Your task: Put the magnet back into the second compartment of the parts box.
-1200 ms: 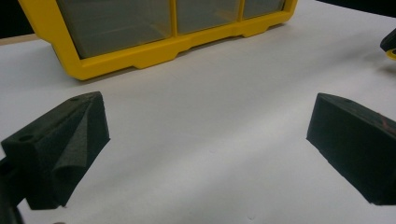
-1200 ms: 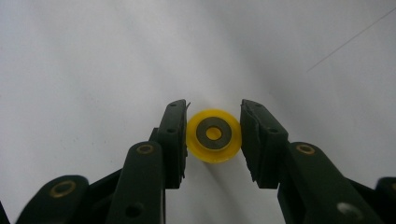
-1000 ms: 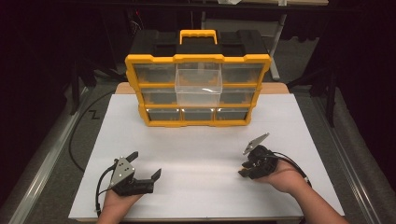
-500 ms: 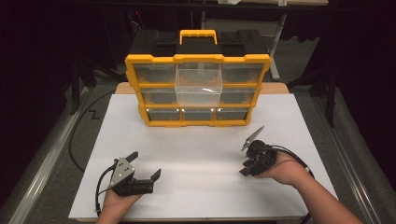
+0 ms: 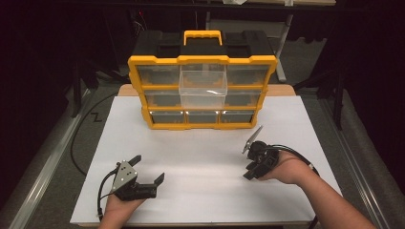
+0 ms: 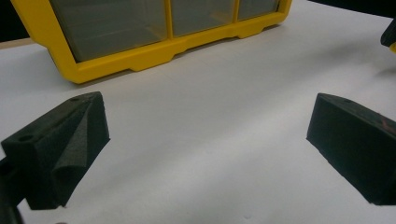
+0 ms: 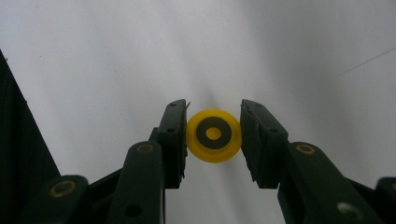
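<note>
Yellow wheel (image 7: pixel 214 135), a small disc with a dark ring on its face, sits mid-frame in the right gripper view, pinched by its rim between the two black pads of the right gripper (image 7: pixel 214 140), over the white table (image 7: pixel 116 56); no writing reads on it. In the high view the right gripper (image 5: pixel 253 164) lies at the lower right on the white table (image 5: pixel 205 143), its grey plate tilted up, the wheel too small to make out there. The left gripper (image 5: pixel 148 169) rests at the lower left with jaws spread wide and nothing between them. A yellow organizer (image 5: pixel 203 78) with clear drawers stands at the upper centre, no brand legible. In the left gripper view the two pads (image 6: pixel 65 149) stand far apart over bare table (image 6: pixel 210 140), the organizer (image 6: pixel 140 56) across the upper left.
</note>
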`<state>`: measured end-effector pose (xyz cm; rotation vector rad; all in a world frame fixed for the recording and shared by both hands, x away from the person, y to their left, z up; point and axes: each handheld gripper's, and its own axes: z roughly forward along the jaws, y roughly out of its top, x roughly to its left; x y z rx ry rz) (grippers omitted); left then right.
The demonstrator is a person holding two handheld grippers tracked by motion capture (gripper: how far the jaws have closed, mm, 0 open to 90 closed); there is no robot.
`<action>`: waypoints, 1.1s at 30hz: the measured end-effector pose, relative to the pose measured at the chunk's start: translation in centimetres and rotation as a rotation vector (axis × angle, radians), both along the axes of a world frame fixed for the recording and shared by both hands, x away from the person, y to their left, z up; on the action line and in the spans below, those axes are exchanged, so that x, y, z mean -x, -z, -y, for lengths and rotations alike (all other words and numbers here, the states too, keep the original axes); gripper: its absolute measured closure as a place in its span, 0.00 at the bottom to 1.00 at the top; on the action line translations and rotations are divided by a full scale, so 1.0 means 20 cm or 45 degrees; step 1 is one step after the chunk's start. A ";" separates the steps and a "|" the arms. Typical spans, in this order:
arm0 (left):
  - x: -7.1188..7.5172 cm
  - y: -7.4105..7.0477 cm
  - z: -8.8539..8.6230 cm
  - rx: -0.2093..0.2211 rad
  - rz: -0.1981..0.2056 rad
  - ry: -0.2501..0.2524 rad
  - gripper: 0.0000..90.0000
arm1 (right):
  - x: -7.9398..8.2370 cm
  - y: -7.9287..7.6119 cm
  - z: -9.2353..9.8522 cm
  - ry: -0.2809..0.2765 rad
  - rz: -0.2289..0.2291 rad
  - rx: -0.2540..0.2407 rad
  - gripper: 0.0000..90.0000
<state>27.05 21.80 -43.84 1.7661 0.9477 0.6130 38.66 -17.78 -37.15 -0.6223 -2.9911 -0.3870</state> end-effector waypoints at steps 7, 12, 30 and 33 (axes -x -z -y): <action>0.00 0.00 0.00 0.002 -0.006 0.002 0.00 | 0.00 -0.01 -0.01 -0.014 -0.009 0.006 0.71; 0.00 0.00 0.00 0.002 -0.005 0.003 0.00 | 0.00 -0.07 -0.01 -0.016 0.000 0.007 0.71; 0.01 0.00 0.00 0.024 0.012 0.009 0.01 | 0.01 -0.35 -0.03 -0.067 0.058 0.007 0.71; 0.01 0.00 0.00 0.026 0.009 0.005 0.01 | 0.01 -0.40 -0.04 -0.071 0.059 0.002 0.71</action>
